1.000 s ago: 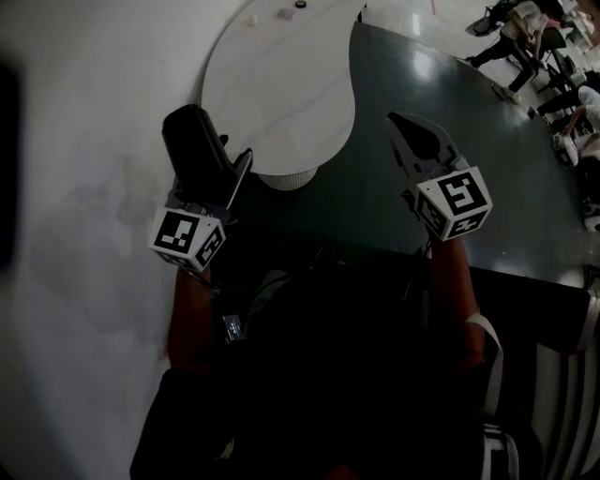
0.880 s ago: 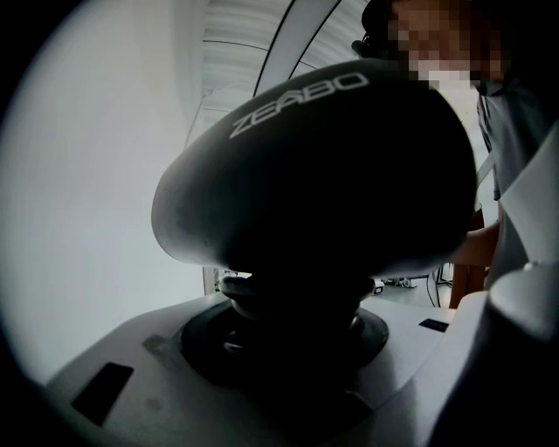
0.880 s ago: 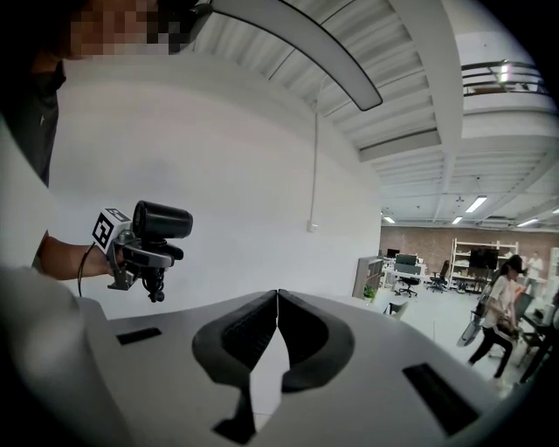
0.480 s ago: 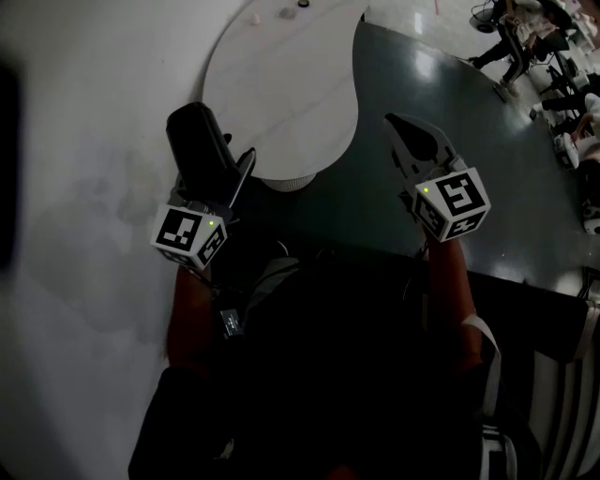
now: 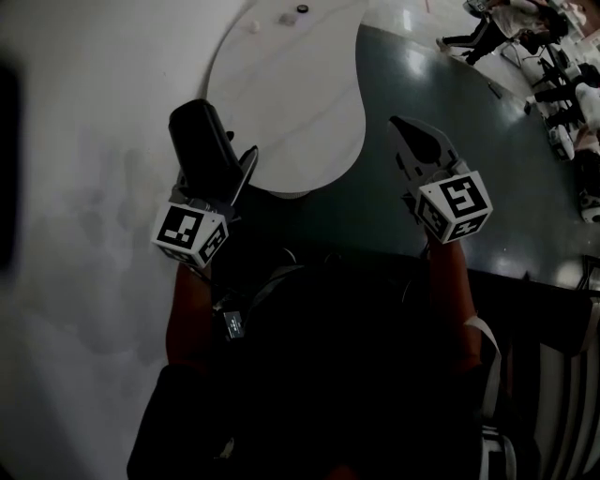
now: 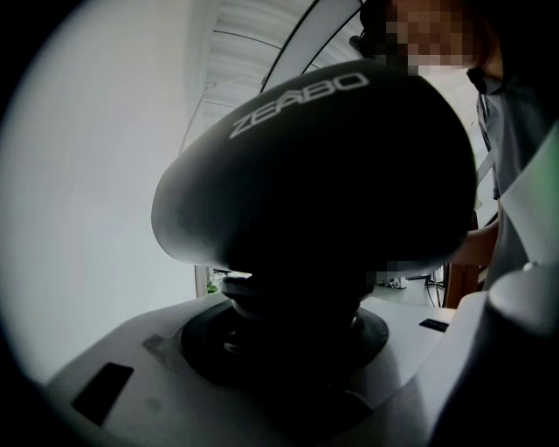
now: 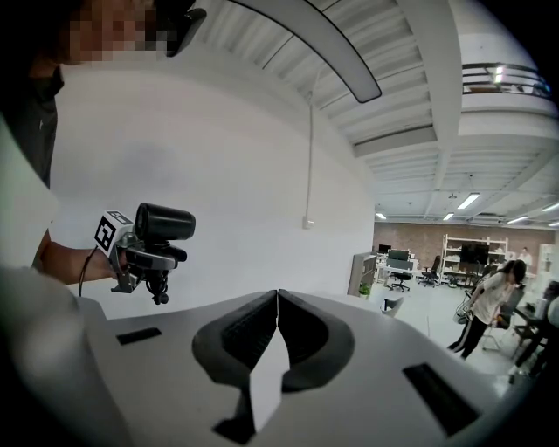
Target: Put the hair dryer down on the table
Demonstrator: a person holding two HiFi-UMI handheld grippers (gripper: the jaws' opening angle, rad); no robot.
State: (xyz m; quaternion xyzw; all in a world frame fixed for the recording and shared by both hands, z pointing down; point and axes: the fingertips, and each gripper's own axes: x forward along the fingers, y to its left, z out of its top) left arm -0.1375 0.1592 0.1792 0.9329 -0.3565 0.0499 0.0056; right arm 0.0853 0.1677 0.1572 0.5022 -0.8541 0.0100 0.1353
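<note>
Here, the left gripper (image 5: 225, 176) clamps one hair dryer (image 6: 314, 166); right gripper (image 7: 278, 297) closed, apparently empty.

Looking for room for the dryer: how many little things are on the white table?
3, all at the white table's far edge: a pale bit, a flat piece beside it, a dark bit. More may lie beyond the picture.
</note>
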